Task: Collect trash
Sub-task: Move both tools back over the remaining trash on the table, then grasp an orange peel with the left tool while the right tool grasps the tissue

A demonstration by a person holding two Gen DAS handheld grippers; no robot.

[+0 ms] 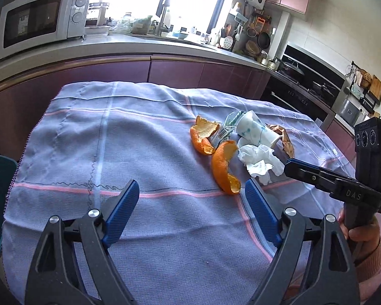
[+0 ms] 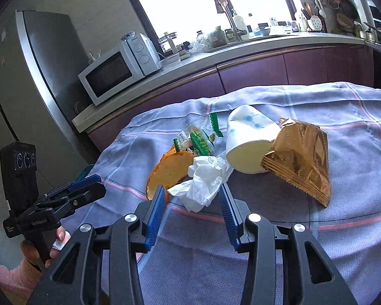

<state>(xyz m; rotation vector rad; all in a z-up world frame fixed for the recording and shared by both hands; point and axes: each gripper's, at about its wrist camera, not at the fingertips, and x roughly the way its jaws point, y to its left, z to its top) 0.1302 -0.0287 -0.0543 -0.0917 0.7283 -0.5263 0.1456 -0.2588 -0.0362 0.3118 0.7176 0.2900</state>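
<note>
1. I see the paper cup (image 2: 249, 139) tipped over on the cloth-covered counter (image 1: 139, 132), showing nothing inside.
2. Crumpled tissue (image 2: 205, 180) touches the cup's mouth.
3. Left gripper (image 1: 191, 195) fingers released; right gripper (image 2: 190, 198) fingers parted beside that tissue, ungrasped.

Trash heaped on cloth (image 1: 114, 152) covering counter. Left wrist view: two peels (image 1: 224, 167) at left of heap, clear wrapper (image 1: 227, 127) behind them, cup (image 1: 256, 131) on its side right of wrapper, foil bag (image 1: 287, 142) right of cup, tissue (image 1: 260, 161) before cup. Right wrist view: tissue (image 2: 203, 180) nearest, between fingers (image 2: 155, 211); cup (image 2: 249, 139) behind it, touching foil bag (image 2: 299, 152) at right. Microwave (image 1: 38, 20) on kitchen worktop behind.
</note>
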